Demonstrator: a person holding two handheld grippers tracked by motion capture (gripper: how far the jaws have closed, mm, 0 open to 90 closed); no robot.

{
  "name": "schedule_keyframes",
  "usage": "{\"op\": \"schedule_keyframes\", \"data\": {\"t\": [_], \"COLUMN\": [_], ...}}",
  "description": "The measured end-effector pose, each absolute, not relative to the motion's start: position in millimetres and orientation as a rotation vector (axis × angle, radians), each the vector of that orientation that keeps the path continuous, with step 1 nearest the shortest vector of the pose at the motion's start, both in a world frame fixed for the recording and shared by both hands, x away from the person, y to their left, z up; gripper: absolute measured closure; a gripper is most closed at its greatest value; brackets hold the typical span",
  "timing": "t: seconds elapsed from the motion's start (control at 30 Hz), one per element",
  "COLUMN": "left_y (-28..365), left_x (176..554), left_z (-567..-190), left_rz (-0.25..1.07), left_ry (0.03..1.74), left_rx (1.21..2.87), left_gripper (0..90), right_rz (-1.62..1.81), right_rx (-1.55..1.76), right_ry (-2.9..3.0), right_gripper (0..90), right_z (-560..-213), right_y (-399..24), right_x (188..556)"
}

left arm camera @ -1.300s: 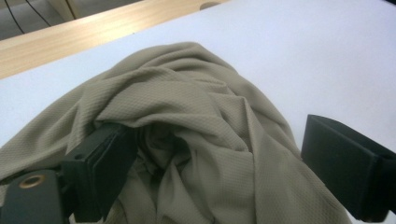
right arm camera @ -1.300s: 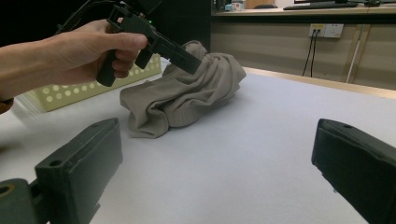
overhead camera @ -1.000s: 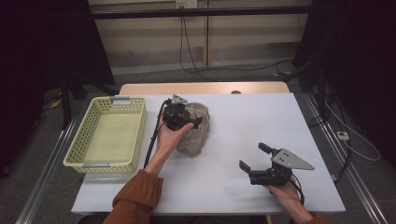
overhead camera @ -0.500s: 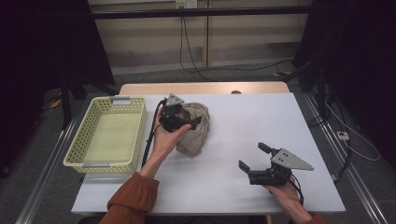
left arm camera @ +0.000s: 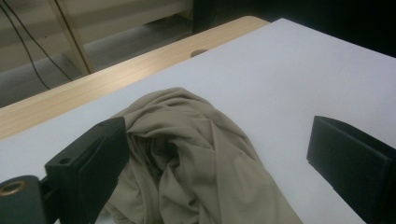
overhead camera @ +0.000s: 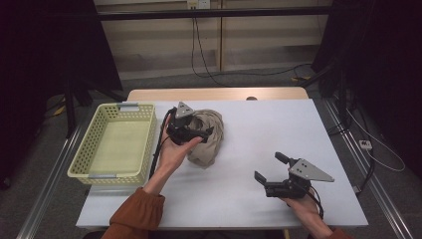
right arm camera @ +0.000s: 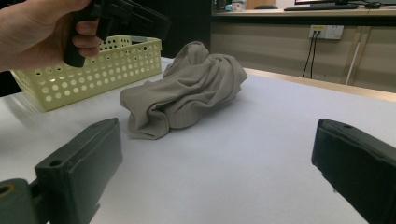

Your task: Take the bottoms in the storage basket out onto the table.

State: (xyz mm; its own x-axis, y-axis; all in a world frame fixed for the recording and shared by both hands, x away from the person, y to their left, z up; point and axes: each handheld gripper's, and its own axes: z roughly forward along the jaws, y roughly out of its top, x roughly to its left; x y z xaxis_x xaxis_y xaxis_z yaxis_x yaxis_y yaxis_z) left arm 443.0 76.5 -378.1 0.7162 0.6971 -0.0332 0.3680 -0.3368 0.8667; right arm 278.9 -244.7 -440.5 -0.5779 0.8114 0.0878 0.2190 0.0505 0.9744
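The white worktop point(overhead camera: 278, 129) holds a yellow basket point(overhead camera: 84, 149) at its left side. Just beside the basket lies a crumpled tan cloth point(overhead camera: 209, 142) (all bunched up in a heap). The left claw point(overhead camera: 191, 133) hangs over the cloth, its jaws spread wide. The right claw point(overhead camera: 268, 169) sits well apart from the cloth, jaws spread wide too.

- One crumpled beige cloth garment point(overhead camera: 206, 142) on the table.
- One pale yellow perforated plastic basket point(overhead camera: 84, 149).
- One white rectangular table point(overhead camera: 278, 124).
- Two black hand-held two-jaw grippers: the left gripper point(overhead camera: 194, 133) and the right gripper point(overhead camera: 270, 169).
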Motion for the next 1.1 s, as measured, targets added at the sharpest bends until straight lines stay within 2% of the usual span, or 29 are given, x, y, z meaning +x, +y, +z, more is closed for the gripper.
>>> {"op": "schedule_keyframes", "data": {"t": [0.83,1.1], "left_y": [113,121], "left_x": [421,409], "left_z": [-362,-354], "left_rz": [0.494,0.511], "left_ry": [0.855,0.812], "left_rx": [1.854,1.835], "left_gripper": [3.6,3.1], "right_rz": [1.553,1.554], "right_rx": [1.030,1.025], "right_ry": [1.839,1.842], "right_gripper": [2.0,2.0], "right_z": [-441,-441], "right_y": [-244,-243], "right_x": [280,280]}}
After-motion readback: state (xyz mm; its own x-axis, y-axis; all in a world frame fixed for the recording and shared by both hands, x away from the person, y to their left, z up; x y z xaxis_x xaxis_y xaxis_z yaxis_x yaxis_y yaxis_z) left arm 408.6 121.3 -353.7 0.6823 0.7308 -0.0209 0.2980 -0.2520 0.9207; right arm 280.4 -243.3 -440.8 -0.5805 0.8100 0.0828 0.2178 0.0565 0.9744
